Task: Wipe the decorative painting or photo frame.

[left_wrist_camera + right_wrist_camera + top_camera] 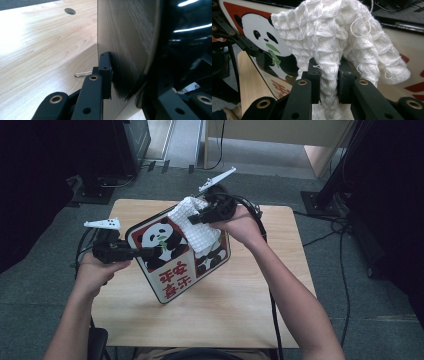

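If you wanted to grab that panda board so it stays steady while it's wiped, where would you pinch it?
Probably at a side edge, coming in flat from the side. The panda board is a thin, stiff panel held tilted above the table, so only its rim fits between jaws. The left gripper is clamped on its left edge that way, leaving the printed face free for the white cloth.

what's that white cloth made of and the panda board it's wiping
White cloth: looks like soft woven cotton; waffle texture, loose threads. Panda board: probably a rigid glossy printed panel, with a wood-grain back in the left gripper view.
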Available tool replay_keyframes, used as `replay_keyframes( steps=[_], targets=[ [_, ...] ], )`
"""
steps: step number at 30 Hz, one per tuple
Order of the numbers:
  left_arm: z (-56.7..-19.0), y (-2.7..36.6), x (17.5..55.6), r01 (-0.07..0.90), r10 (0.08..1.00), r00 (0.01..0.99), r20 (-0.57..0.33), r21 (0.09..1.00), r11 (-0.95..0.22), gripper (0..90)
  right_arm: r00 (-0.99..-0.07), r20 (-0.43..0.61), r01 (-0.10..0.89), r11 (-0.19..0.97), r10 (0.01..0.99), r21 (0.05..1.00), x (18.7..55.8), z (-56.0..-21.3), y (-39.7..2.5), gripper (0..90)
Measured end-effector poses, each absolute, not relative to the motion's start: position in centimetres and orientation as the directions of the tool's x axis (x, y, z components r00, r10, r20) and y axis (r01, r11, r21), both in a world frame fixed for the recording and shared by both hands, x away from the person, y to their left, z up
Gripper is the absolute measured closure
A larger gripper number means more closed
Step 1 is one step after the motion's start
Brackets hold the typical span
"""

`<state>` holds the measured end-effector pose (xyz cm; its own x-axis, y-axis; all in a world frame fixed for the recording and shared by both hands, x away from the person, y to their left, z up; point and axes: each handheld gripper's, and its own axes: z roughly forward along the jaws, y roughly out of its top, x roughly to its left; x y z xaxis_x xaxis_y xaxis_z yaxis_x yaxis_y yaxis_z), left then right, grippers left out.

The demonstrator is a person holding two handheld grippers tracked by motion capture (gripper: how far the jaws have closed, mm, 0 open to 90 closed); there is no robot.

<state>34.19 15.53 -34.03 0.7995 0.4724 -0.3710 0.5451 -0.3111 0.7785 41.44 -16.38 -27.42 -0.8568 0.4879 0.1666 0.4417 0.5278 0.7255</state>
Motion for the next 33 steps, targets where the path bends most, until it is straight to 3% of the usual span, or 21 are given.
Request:
replay_keyframes(
  steps=[33],
  targets=[
    [-34.1, 15.5, 34.2, 0.544, 0.468, 0.801, -0.373, 0.779, -0.311, 77.0, -0.852, 0.197, 0.461, 0.517, 0.485, 0.721, 40.4, -31.7, -17.0, 76.3]
  ],
)
